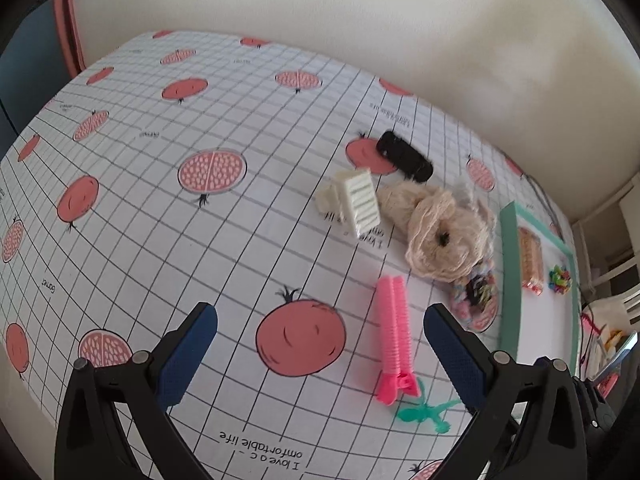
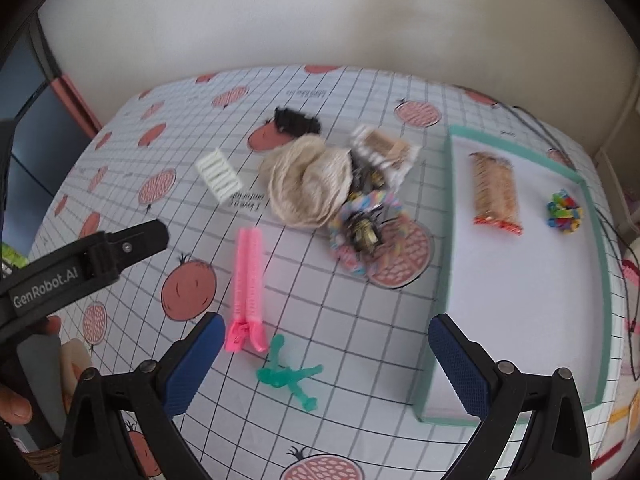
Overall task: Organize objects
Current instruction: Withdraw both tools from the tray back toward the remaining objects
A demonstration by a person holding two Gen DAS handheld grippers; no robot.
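Note:
A pink ribbed hair clip [image 1: 394, 334] [image 2: 249, 286] lies on the table, with a small green plastic piece [image 1: 426, 410] [image 2: 290, 376] by its near end. Behind them sit a white comb-like clip [image 1: 358, 202] [image 2: 219, 174], a beige yarn bundle [image 1: 438, 228] [image 2: 308, 182], a black hair piece [image 1: 404, 156] [image 2: 298, 122] and a pastel scrunchie pile [image 1: 476, 296] [image 2: 362, 232]. My left gripper [image 1: 320, 348] is open above the table, the pink clip just inside its right finger. My right gripper [image 2: 326, 360] is open, over the green piece.
A teal-rimmed white tray [image 1: 508, 276] [image 2: 444, 280] on the right holds a wrapped biscuit pack [image 2: 494, 192] and a small multicoloured toy [image 2: 564, 210]. The pomegranate-print tablecloth [image 1: 200, 216] runs to a wall behind. A packaged item [image 2: 384, 150] lies by the yarn.

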